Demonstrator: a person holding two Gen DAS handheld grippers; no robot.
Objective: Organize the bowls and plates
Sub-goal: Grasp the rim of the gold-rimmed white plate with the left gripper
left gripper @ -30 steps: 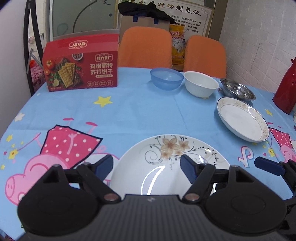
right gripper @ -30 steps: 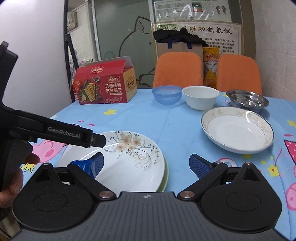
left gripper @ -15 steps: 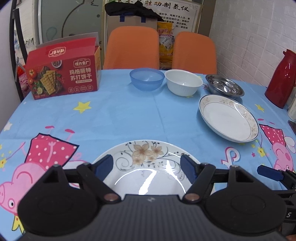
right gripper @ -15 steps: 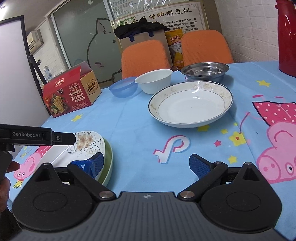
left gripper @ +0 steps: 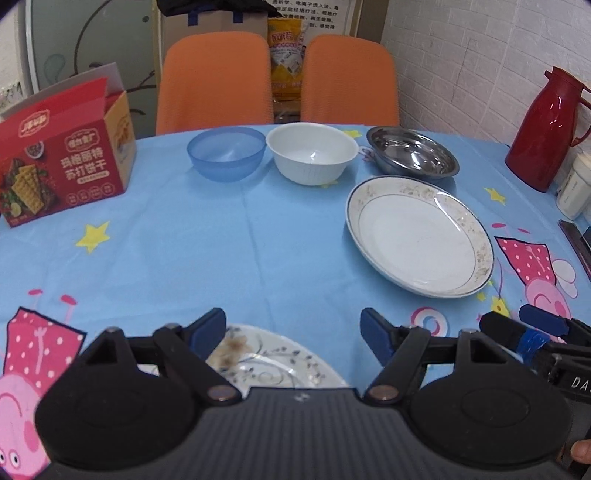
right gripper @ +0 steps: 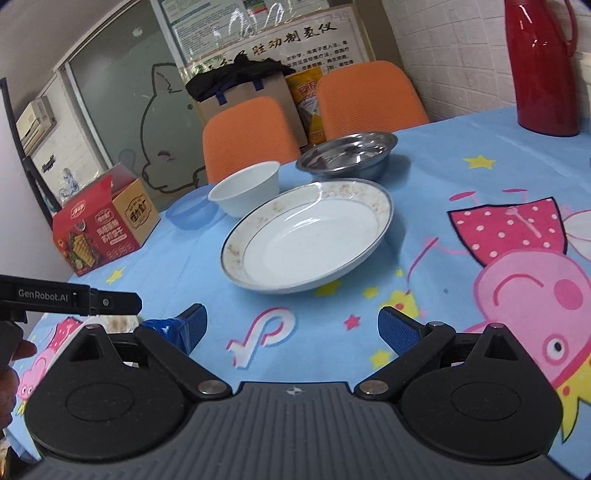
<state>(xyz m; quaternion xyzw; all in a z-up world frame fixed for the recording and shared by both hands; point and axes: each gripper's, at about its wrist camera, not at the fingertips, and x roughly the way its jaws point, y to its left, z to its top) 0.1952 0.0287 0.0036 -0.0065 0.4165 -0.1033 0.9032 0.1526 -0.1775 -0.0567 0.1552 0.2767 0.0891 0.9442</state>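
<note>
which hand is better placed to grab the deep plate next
Right. The right gripper is open and faces the deep plate head-on, while the left gripper hangs over the flowered plate.

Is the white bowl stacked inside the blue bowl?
No, the white bowl sits on the cloth beside the blue bowl.

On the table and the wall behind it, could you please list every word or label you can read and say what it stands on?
"GenRobot.AI": on the side of the left tool.
"DA", cut off by the frame edge: on the right tool.
"胜功制氢仪": heading of the wall poster; its small print is unreadable.
Red cracker box: large white Chinese characters, too blurred to read surely.
Yellow snack bag: lettering blurred.
</note>
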